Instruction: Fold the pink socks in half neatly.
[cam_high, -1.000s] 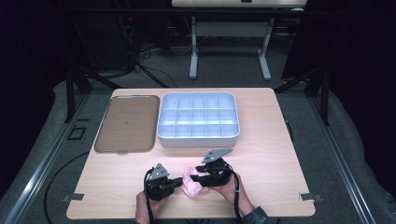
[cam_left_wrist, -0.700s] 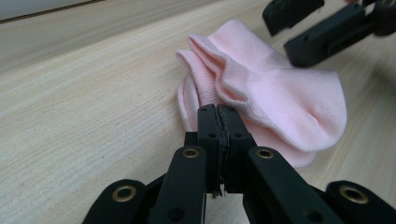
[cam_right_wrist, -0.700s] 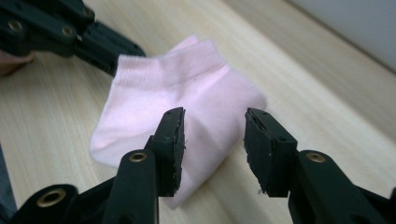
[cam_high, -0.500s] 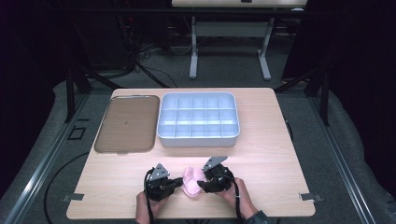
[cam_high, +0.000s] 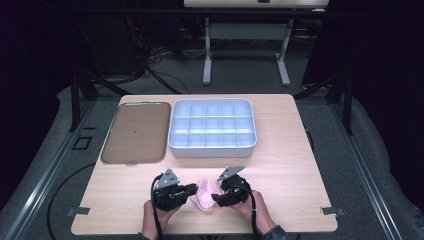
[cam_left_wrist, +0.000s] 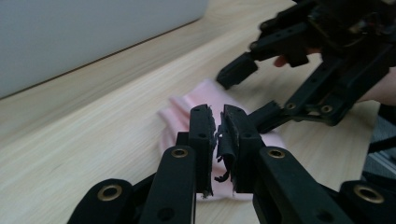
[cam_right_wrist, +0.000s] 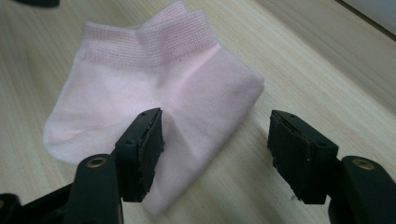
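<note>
1. At the near edge of the desk (cam_high: 280, 200), a person's two hands come in from below, each holding a black two-jaw gripper, with a folded pink sock (cam_high: 205, 196) lying flat between them.
2. The left gripper (cam_left_wrist: 215, 133) has its jaws drawn together to a thin slit; frayed black pad material hangs in the gap, the sock lies just beyond and under the tips, and it cannot be told whether any cloth is pinched.
3. The right gripper (cam_right_wrist: 212, 140) stands wide open, its left jaw over or resting on the sock's near fold, its right jaw above bare wood just beside the sock's edge.
4. The sock is pale pink knit, doubled over, with a ribbed cuff band at its far end and a rounded end to the left in the right gripper view.
5. The desk is light wood grain; black cables trail from both grippers toward the person.
6. Toward the far edge, a pale blue-grey compartment tray (cam_high: 212, 149) sits at centre, its grid of cells empty.
7. Just beside it, toward the far left corner, lies a flat brown tray (cam_high: 134, 132).
8. Beyond the desk: grey carpet, dark curtains, loose cables and the white legs of another table (cam_high: 206, 55).
</note>
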